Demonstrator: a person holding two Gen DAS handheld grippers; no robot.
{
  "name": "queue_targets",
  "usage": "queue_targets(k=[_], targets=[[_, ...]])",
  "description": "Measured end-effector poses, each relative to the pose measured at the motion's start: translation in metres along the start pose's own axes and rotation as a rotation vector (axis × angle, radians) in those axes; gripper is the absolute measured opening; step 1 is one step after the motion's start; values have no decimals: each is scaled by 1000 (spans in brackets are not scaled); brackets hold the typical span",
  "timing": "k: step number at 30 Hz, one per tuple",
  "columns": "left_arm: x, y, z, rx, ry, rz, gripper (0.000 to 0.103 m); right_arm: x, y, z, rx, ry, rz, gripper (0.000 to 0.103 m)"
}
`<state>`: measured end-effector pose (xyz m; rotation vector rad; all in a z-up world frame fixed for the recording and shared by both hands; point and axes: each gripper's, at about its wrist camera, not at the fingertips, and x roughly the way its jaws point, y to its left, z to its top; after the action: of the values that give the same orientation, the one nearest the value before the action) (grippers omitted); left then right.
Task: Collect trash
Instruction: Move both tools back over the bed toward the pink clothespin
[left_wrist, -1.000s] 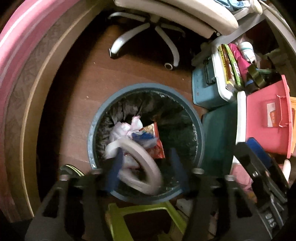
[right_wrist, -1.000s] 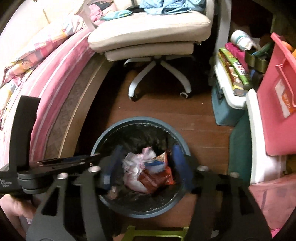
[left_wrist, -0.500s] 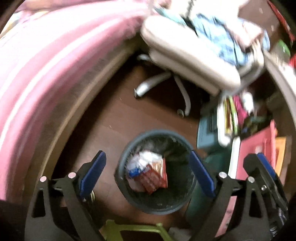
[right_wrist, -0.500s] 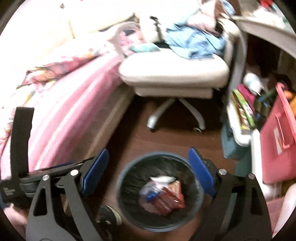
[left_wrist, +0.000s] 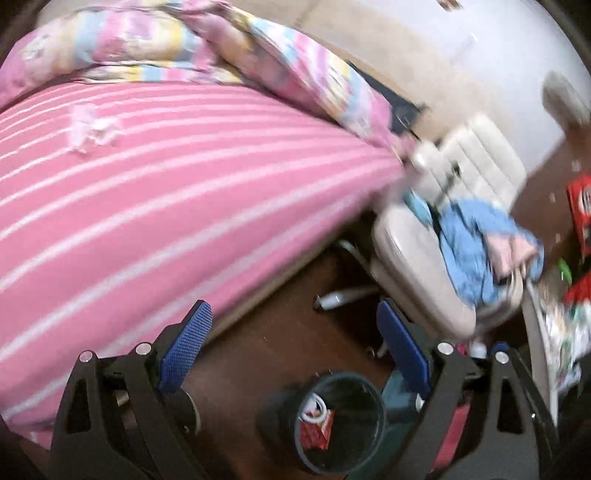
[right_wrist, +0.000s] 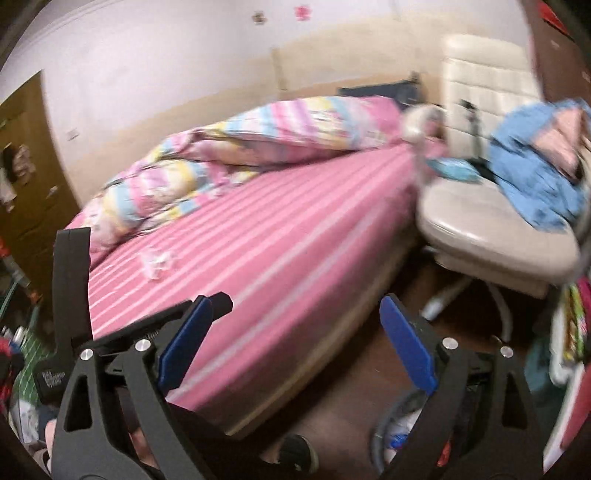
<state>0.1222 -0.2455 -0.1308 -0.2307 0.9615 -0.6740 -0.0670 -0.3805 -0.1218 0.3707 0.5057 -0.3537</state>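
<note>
Bedroom, pink striped bed (left_wrist: 155, 192) beside a chair (right_wrist: 491, 206). Bin (left_wrist: 341, 421) on the floor holds wrappers (left_wrist: 314, 428); tissue (left_wrist: 92, 127) lies on the bed. Left gripper (left_wrist: 291, 343) and right gripper (right_wrist: 295, 332) — both spread wide, right's jaws just opening, nothing between.

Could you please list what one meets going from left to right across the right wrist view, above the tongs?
Wooden door → crumpled quilt → pink striped bed → cream office chair → blue clothes heaped on the chair's seat.
</note>
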Motion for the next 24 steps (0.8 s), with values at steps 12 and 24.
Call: queue_targets(k=[12, 24], targets=[[-51, 149, 68, -177, -141, 155, 89, 92, 164, 29, -139, 66, 238, 92], [-12, 277, 112, -245, -143, 286, 89, 227, 250, 8, -182, 167, 268, 92]])
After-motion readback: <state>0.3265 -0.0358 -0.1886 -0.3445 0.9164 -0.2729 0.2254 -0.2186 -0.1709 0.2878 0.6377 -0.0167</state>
